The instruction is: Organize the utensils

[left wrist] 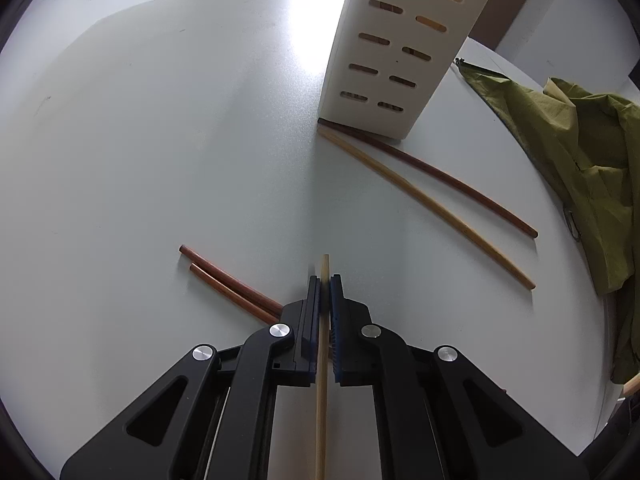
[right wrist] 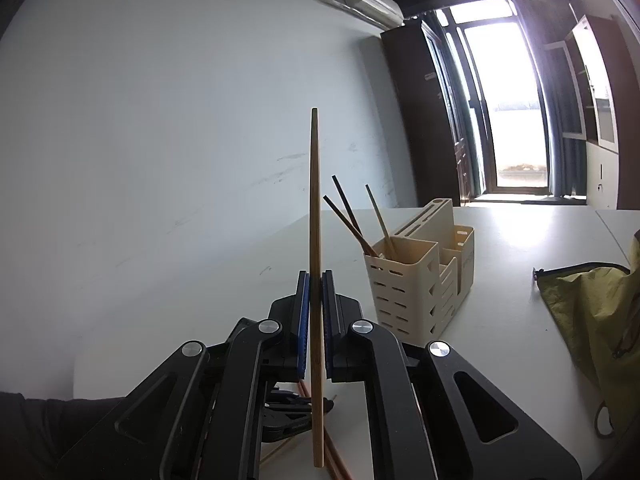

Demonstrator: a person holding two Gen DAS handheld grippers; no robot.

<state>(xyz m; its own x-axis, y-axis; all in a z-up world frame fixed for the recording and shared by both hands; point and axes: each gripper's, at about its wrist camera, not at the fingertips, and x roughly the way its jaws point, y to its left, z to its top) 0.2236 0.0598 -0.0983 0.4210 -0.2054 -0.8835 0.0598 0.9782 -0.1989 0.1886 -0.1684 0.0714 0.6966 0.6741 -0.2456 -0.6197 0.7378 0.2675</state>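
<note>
White table (left wrist: 160,140) fills both views; a bright doorway (right wrist: 516,120) glares behind the caddy.

Left gripper (left wrist: 325,280): jaws together on a pale chopstick (left wrist: 322,380) that lies along the finger line, its tip poking just past the pads. Gripper points steeply down at the table.

Right gripper (right wrist: 316,280): jaws clamped on a second pale stick (right wrist: 315,200), held near upright, most of its length above the pads.

Caddy (right wrist: 424,280): cream, slotted, several compartments. Near compartment holds three sticks (right wrist: 352,220), leaning.

Loose on table: two brown sticks (left wrist: 228,280) just left of the left gripper, their near ends hidden under the left finger; one pale (left wrist: 428,204) and one dark (left wrist: 432,172) stick side by side, far ends touching the caddy base. Green cloth (left wrist: 580,168) at table edge, right.

Risks, as judged:
- Left grip runs lengthwise along a thin round stick; it may slide through the pads on lifting.
- Brown pair lies close enough to be dragged or flicked as the left gripper rises.
- Right stick is held low; a long lever, so it may pivot in the pads, or knock the leaning three at the compartment mouth.
- Caddy looks light; a sideways poke may shift or tip it.
</note>
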